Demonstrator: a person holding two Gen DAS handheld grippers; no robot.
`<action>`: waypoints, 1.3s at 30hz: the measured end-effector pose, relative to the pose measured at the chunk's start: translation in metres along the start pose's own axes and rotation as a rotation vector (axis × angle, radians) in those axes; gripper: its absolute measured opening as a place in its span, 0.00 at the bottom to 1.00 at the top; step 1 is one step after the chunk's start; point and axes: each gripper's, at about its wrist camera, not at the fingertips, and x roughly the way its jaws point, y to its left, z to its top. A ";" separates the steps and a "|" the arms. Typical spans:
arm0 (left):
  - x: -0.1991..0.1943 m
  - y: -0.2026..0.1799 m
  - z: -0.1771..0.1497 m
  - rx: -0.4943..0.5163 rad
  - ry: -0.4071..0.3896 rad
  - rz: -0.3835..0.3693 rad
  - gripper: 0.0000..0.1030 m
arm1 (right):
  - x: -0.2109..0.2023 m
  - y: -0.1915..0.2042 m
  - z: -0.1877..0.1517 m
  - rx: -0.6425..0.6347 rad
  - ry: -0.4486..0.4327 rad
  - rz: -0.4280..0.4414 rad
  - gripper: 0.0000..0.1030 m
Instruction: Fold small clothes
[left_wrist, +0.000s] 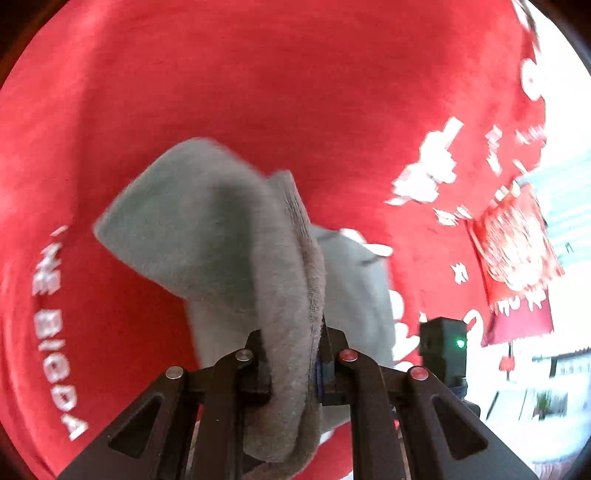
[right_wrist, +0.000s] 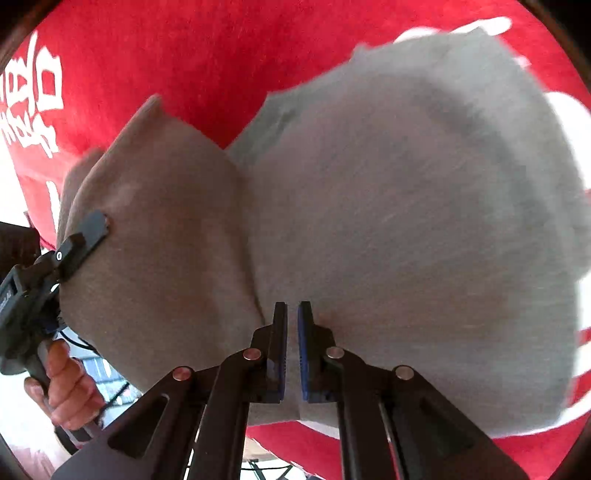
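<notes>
A small grey garment (left_wrist: 236, 236) lies on a red cloth with white lettering (left_wrist: 258, 81). My left gripper (left_wrist: 295, 365) is shut on a thick folded edge of the grey garment and lifts it. In the right wrist view the grey garment (right_wrist: 406, 206) fills most of the frame, folded over on its left side. My right gripper (right_wrist: 292, 325) sits against the garment's near edge, its jaws almost closed with a thin gap and no cloth visible between them. The left gripper (right_wrist: 90, 230) shows there too, clamped on the garment's left fold.
The red cloth (right_wrist: 203, 48) covers the whole work surface. A person's hand (right_wrist: 62, 384) holds the left gripper's handle at the lower left. The right gripper's body with a green light (left_wrist: 445, 343) shows in the left wrist view. A bright window area (left_wrist: 561, 229) lies beyond the right edge.
</notes>
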 end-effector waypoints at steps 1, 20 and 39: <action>0.010 -0.016 0.005 0.033 0.005 -0.005 0.15 | -0.007 -0.005 0.001 0.012 -0.012 0.003 0.07; 0.161 -0.115 -0.016 0.261 0.169 0.180 0.16 | -0.056 -0.098 0.002 0.184 -0.063 0.018 0.09; 0.061 -0.067 -0.007 0.154 -0.033 0.300 0.99 | -0.097 -0.146 0.026 0.391 -0.171 0.358 0.63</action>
